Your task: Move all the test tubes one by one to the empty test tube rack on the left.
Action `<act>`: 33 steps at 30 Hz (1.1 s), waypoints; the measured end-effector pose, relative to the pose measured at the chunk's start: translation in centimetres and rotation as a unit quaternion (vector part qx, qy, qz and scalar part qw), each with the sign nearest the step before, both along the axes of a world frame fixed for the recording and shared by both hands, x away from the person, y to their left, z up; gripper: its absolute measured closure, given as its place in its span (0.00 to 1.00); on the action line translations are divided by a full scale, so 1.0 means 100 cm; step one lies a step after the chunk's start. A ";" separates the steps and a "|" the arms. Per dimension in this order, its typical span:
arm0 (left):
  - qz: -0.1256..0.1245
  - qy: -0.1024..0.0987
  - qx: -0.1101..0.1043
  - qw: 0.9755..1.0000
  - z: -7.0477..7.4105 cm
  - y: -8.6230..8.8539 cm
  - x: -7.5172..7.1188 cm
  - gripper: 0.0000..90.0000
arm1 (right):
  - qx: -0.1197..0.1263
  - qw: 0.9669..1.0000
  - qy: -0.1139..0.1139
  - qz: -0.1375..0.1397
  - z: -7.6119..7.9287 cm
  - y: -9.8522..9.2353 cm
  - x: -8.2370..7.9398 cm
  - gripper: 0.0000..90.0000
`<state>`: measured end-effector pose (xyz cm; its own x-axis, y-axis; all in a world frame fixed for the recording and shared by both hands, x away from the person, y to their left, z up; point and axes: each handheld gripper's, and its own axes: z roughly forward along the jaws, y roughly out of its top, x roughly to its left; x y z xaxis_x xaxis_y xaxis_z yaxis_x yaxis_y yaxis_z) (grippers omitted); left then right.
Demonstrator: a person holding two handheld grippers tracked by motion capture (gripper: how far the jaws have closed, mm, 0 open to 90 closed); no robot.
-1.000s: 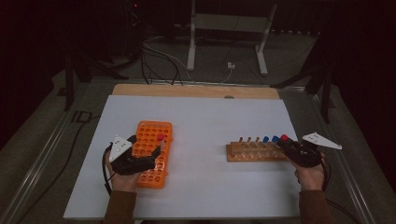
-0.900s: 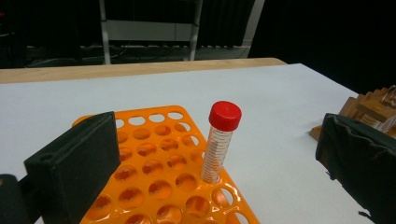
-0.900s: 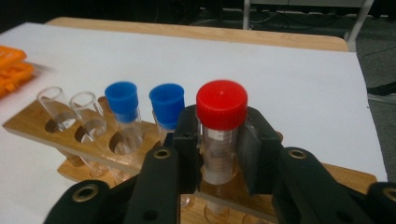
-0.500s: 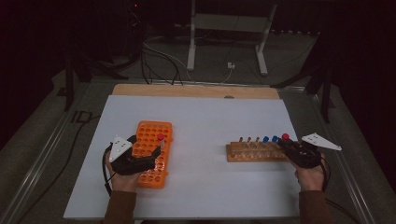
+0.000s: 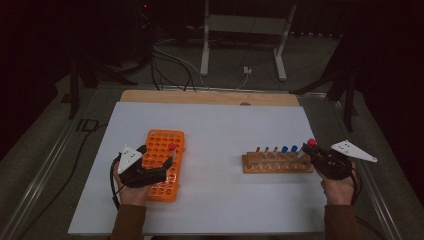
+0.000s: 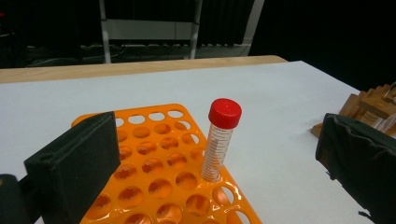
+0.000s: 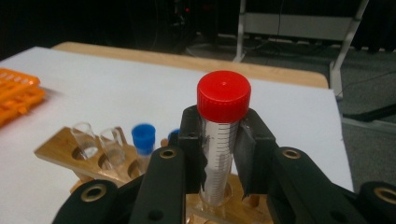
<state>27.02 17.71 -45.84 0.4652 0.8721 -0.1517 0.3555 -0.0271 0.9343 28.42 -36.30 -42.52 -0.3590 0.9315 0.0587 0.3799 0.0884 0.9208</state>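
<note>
Right gripper [image 7: 219, 154] clenched on a red-capped tube [image 7: 220, 135], pads pressing the clear graduated body just under the cap, tube upright with its lower end in the hole at the right end of the wooden rack [image 5: 276, 163]. Seen from the high view at the right side of the white table sheet [image 5: 220, 125], near the right edge, held in the right hand [image 5: 339, 187]. Jaws just closed in on that tube. In the same rack, left of the gripped tube: two blue-capped tubes [image 5: 288, 149], then uncapped clear tubes [image 7: 98, 140] toward the left end.

Left gripper [image 6: 215, 154] released, jaws standing wide apart, nothing pressed between them. Another red-capped tube [image 6: 219, 140] upright in a hole along the right edge of the orange rack [image 5: 162, 162], between the spread jaws but clear of both pads. Orange rack lying on the left half of the sheet, well apart from the wooden rack. Left hand [image 5: 131, 187] at the near end of the orange rack, grey three-cornered plate [image 5: 129, 155] above it.

Wooden table edge [image 5: 210, 97] along the far side of the sheet
</note>
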 end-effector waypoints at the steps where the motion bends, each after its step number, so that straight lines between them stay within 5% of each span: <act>1: 0.000 0.001 -0.001 1.000 0.000 0.000 0.000 0.00 | 0.001 1.000 -0.003 -0.001 0.003 -0.001 -0.001 0.83; 13: 0.001 -0.005 -0.003 1.000 0.002 0.001 -0.001 0.01 | 0.018 0.999 -0.017 0.026 0.024 0.005 -0.013 0.83; 33: -0.044 -0.034 -0.019 0.998 0.006 -0.013 -0.004 0.01 | 0.026 0.994 0.000 0.111 0.019 0.051 -0.010 0.83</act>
<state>26.57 16.40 -45.23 0.5506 0.8214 -0.1492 0.2883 -0.0194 0.9573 27.38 -31.25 -40.66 -0.5549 0.8253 0.1047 0.3567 0.1223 0.9262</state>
